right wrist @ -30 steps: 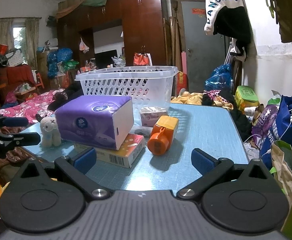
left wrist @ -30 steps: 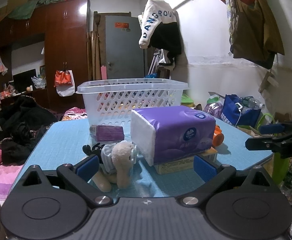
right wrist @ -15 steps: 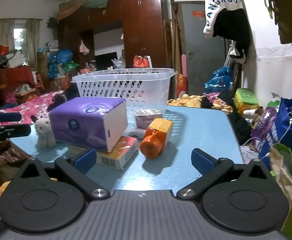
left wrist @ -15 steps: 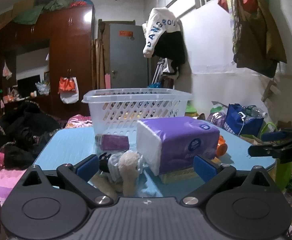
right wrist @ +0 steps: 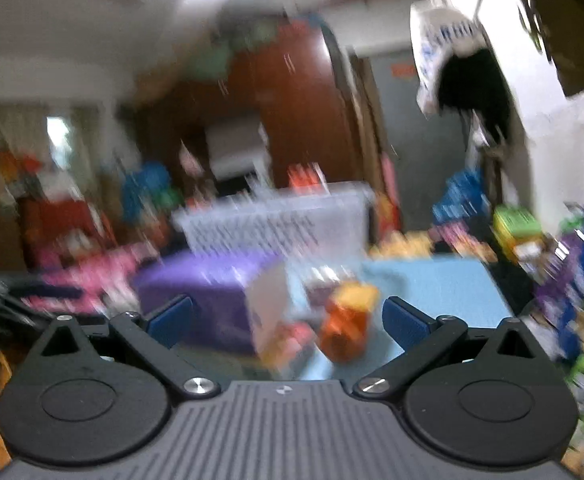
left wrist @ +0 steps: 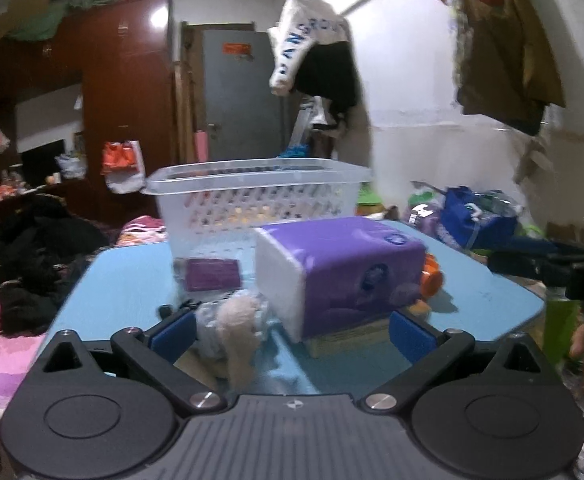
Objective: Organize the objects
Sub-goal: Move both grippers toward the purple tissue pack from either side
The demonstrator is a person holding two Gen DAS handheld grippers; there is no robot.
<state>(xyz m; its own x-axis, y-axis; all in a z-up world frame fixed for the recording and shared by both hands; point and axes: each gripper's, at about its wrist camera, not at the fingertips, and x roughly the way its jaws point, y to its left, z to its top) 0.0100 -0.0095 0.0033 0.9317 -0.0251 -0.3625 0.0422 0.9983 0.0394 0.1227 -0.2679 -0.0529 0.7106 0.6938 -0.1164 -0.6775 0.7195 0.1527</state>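
Directly ahead of the left claw [left wrist: 290, 330], on the light blue table [left wrist: 132, 280], a small cream plush toy [left wrist: 236, 320] lies just inside the left blue pad, and a purple plastic-wrapped pack of tissues [left wrist: 340, 268] sits toward the right pad, stacked on a flat yellowish cardboard box [left wrist: 348, 338] whose print is too blurred to read. The left claw stands wide, gripping nothing. Behind the plush toy a small purple packet [left wrist: 211, 274] lies flat, and beyond it a white perforated plastic basket [left wrist: 258, 200] stands at the table's far side. An orange plastic bottle [left wrist: 431, 276] pokes out from behind the tissue pack, mostly hidden by it. At the right edge of this view the right claw's dark body shows, cut off by the frame. From the right wrist everything is smeared by motion: the right claw [right wrist: 288, 320] is spread wide and empty, with the purple tissue pack [right wrist: 200, 300] ahead near its left pad and the orange bottle [right wrist: 346, 326] between the pads; the basket [right wrist: 280, 228] is a pale blur behind, and the plush toy cannot be made out.
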